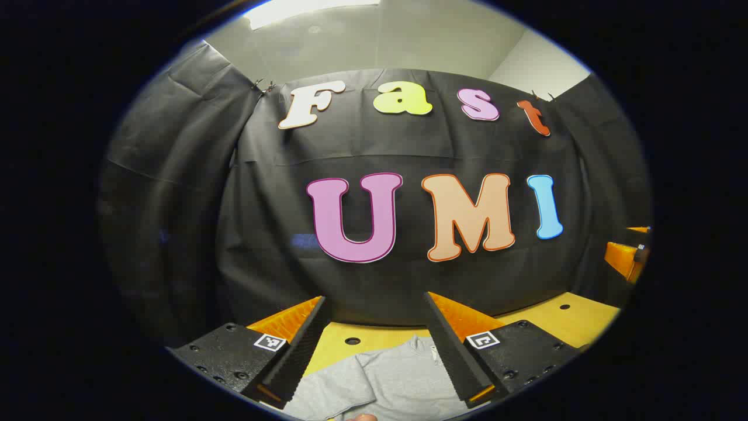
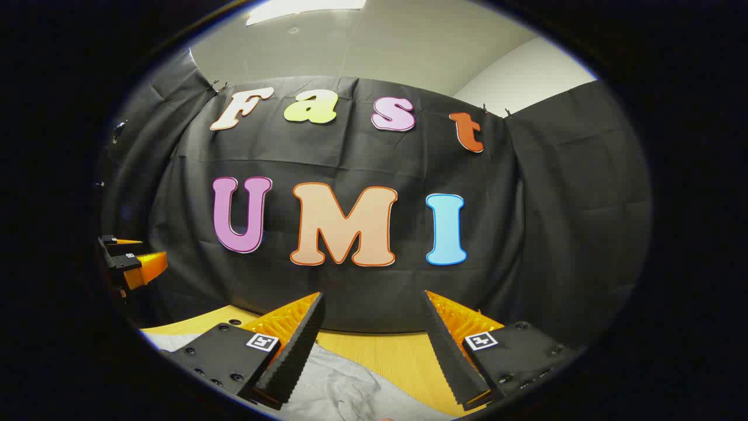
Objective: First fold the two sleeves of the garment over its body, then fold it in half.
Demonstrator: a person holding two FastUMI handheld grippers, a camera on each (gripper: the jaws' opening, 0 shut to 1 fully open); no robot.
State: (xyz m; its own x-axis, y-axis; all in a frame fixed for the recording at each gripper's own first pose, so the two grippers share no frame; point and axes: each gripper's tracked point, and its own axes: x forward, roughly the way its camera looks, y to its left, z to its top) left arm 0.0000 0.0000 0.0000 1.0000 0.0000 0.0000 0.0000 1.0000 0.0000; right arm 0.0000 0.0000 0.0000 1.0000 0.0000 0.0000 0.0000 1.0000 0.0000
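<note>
A grey sweatshirt (image 1: 385,380) lies flat on the yellow wooden table (image 1: 561,321), collar toward the back wall. My left gripper (image 1: 377,304) hangs above it, open, with nothing between its fingers. A sleeve or edge of the same grey garment (image 2: 345,392) lies rumpled below my right gripper (image 2: 374,301), which is also open and empty, raised over the table. The right gripper (image 1: 628,257) appears at the far right of the left gripper view. The left gripper (image 2: 131,260) appears at the far left of the right gripper view.
The black cloth wall stands close behind the table's far edge. Round holes (image 1: 352,340) dot the table top. Bare yellow wood (image 2: 403,356) shows to the right of the garment in the right gripper view.
</note>
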